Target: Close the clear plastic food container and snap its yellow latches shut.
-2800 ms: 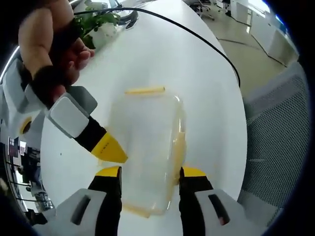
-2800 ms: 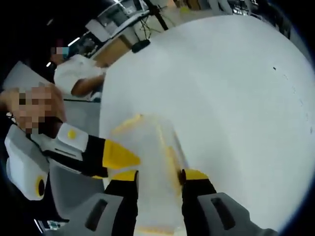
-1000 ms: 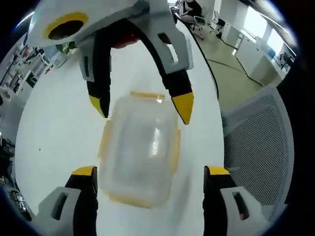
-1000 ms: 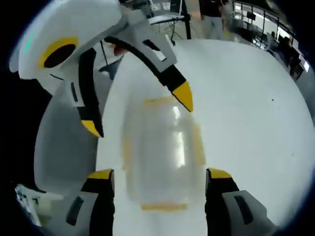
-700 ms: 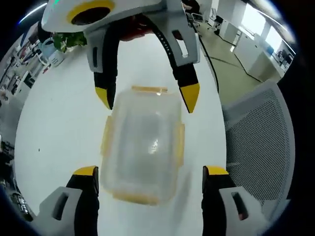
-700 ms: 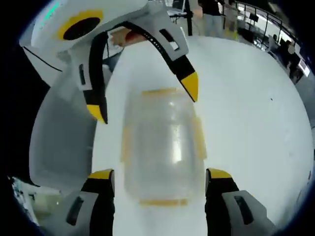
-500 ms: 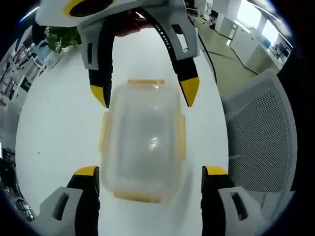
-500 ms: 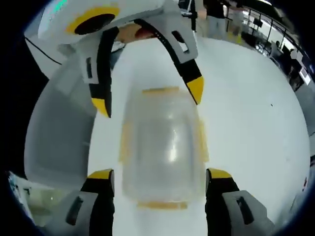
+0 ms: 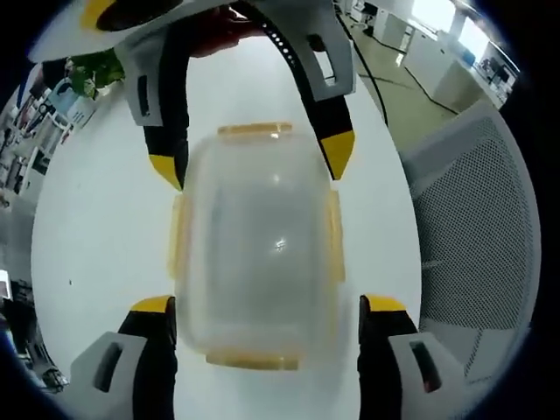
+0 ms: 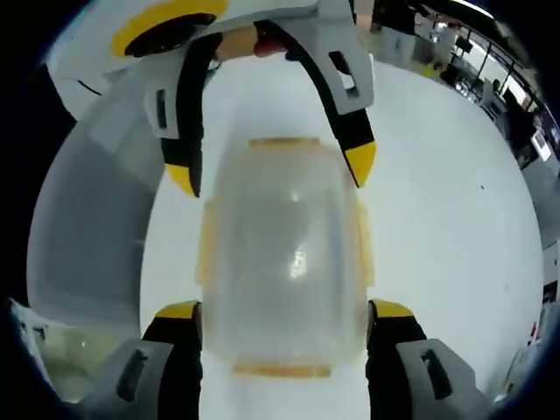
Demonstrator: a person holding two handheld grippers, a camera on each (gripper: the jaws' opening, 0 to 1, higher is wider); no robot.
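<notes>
The clear plastic container (image 9: 258,254) lies on the white table (image 9: 96,227) with its lid on and yellow latches (image 9: 331,236) along its sides and ends. My left gripper (image 9: 267,306) is open, its jaws straddling the container's near end. My right gripper (image 9: 252,162) faces it from the far end, also open, one yellow tip at each far corner. In the right gripper view the same container (image 10: 284,254) sits between my right gripper's (image 10: 284,311) wide jaws, with the left gripper (image 10: 271,171) opposite. I cannot tell whether any tip touches the container.
A grey mesh chair (image 9: 477,219) stands beside the table edge on the right of the left gripper view, and shows as a grey chair (image 10: 87,227) in the right gripper view. A black cable (image 9: 385,83) and a potted plant (image 9: 87,74) lie at the far side.
Both grippers opened wide from their earlier narrow stance and swung to face each other over the container. In the last second both have come closer to it, so it looks larger.
</notes>
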